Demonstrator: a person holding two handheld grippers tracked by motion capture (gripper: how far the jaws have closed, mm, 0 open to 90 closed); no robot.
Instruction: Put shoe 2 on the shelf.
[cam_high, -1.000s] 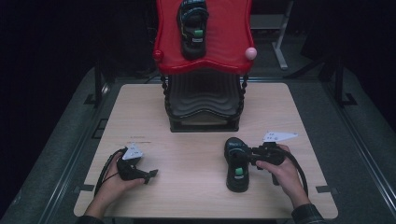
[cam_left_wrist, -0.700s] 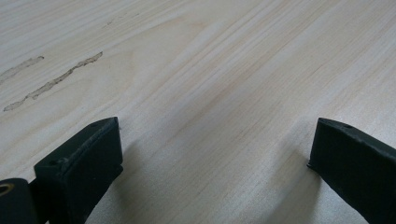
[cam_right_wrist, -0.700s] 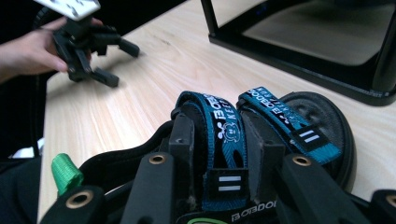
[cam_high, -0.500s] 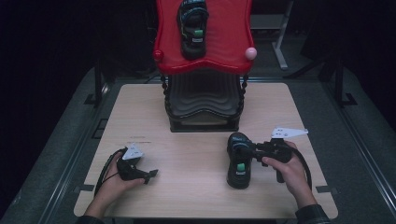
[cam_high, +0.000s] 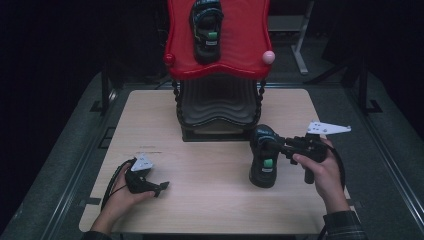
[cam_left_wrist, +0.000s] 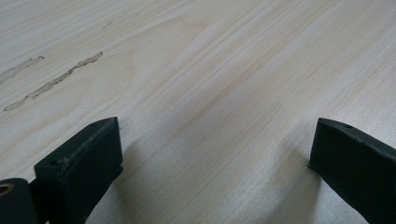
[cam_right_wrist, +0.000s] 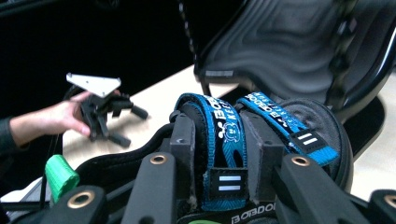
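The right gripper's (cam_high: 283, 145) jaws pinch a blue strap across the top of a black shoe (cam_high: 263, 157), a hold that probably lets the shoe be carried without crushing it. The shoe hangs heel-up just above the wooden table (cam_high: 210, 210), near the rack. The left gripper (cam_high: 159, 188) rests idle on the table, jaws spread with nothing between them. Farther back, the rack's black lower shelf (cam_high: 217, 107) is free, and its red upper shelf (cam_high: 240, 55) holds a matching shoe (cam_high: 206, 30), so the free shelf looks like the likely destination.
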